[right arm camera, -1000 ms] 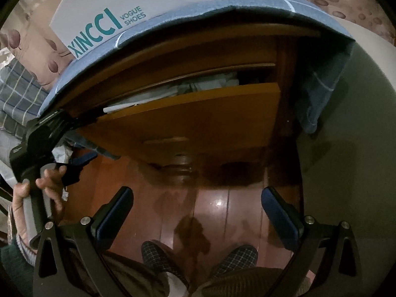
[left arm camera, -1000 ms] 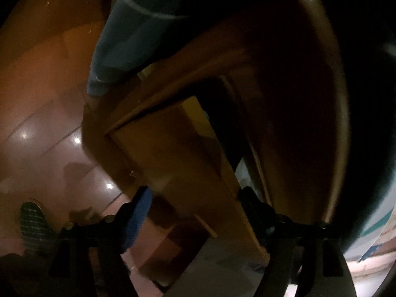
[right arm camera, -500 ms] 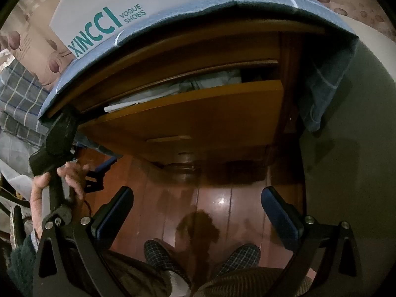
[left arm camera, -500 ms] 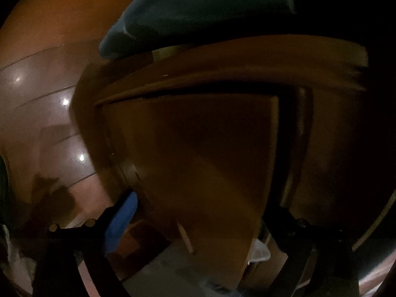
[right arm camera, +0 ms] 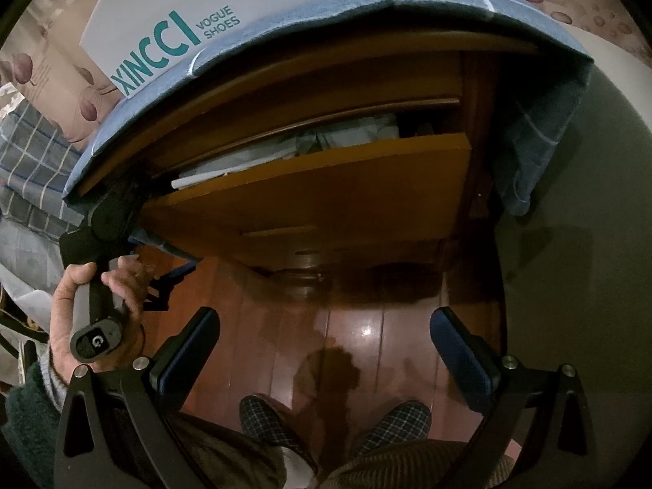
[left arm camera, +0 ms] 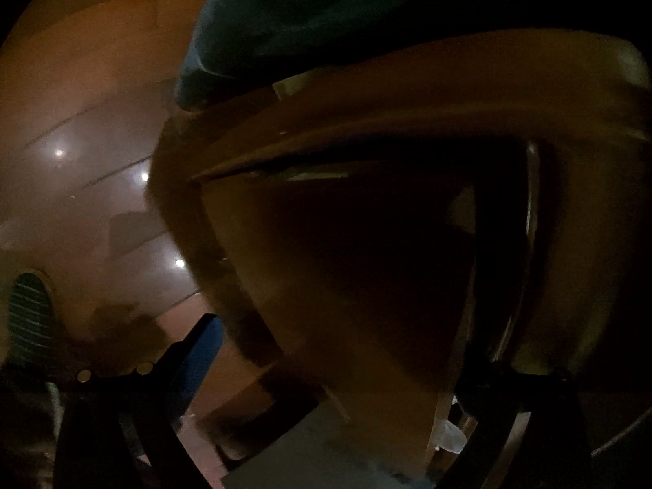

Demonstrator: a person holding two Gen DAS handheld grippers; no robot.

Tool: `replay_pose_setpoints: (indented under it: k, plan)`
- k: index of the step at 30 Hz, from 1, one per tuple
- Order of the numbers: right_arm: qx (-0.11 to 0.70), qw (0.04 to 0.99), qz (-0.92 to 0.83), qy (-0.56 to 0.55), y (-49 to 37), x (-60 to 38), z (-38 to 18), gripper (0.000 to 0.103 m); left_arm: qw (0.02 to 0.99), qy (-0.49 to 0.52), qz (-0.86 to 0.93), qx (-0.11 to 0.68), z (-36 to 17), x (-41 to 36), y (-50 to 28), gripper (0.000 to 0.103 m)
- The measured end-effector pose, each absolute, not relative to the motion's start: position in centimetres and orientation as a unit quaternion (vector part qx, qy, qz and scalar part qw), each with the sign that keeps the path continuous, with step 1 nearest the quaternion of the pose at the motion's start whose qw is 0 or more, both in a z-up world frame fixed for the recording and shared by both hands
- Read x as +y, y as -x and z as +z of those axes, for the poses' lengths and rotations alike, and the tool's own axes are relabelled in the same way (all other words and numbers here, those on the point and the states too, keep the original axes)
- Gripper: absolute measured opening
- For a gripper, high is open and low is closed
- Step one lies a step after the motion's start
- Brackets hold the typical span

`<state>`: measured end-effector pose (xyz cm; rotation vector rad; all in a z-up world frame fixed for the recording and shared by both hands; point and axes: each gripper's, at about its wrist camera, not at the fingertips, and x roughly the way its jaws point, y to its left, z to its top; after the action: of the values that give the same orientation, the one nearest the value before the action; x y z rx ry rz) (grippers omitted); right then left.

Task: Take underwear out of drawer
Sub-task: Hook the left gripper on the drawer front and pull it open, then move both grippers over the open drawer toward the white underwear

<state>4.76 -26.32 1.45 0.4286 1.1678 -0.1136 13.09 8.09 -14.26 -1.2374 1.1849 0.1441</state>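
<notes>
Lower now, the left gripper has just spread wide astride the drawer front's end edge, gripping nothing. Right gripper hangs parted over bare floor; pale clothing, perhaps underwear, lies inside the drawer ahead.

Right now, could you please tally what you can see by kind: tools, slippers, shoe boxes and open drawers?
Tools: 2 (left tool, right tool)
Slippers: 2
Shoe boxes: 1
Open drawers: 1
Total: 6

Left gripper, jaws just opened wide, lower frame; left hand grips its handle. Right gripper open, lower frame.
</notes>
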Motion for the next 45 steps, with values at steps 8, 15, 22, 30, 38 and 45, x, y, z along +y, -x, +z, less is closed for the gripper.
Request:
replay_pose_setpoints:
  k: [8,15,22,30,38,45]
  plan:
    - [0.543,0.814,-0.057,-0.198,-4.6,-26.2,1.6,0.103,0.688,0.436,0.052,0.578,-12.9,7.6,-11.7,0.103]
    - [0.54,0.818,-0.062,-0.189,-4.6,-25.8,1.9,0.103,0.709,0.334,0.061,0.619,-10.7,6.4,-11.1,0.103]
    - [0.537,0.819,-0.066,-0.188,-4.7,-26.2,1.9,0.103,0.714,0.282,0.062,0.638,-10.7,5.4,-10.9,0.103]
    - [0.53,0.824,-0.067,-0.189,-4.3,-26.5,2.3,0.103,0.721,0.247,0.06,0.645,-10.7,4.5,-9.8,0.103]
    - [0.517,0.832,-0.071,-0.188,-4.3,-26.7,3.3,0.103,0.718,0.237,0.056,0.652,-10.6,5.0,-9.6,0.103]
    - [0.511,0.833,-0.067,-0.202,-3.9,-27.2,3.6,0.103,0.717,0.227,0.055,0.657,-9.5,4.6,-9.4,0.103]
